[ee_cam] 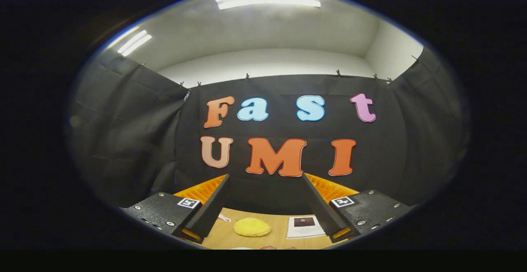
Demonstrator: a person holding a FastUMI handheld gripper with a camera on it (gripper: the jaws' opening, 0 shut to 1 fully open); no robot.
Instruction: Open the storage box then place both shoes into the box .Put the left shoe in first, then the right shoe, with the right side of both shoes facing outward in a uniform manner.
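The gripper [265, 177] has its two fingers [210, 208] spread wide apart, with nothing held between them. Between them, on the wooden table [280, 242], lie a flat yellow round thing [252, 226] and, to its right, a printed sheet [305, 226] whose writing is too small to read. A small pink item [224, 218] is partly hidden behind the left finger.

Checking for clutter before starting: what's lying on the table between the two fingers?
In the gripper view, the open hand-held gripper frames a yellow round object and a printed sheet on the wooden table.
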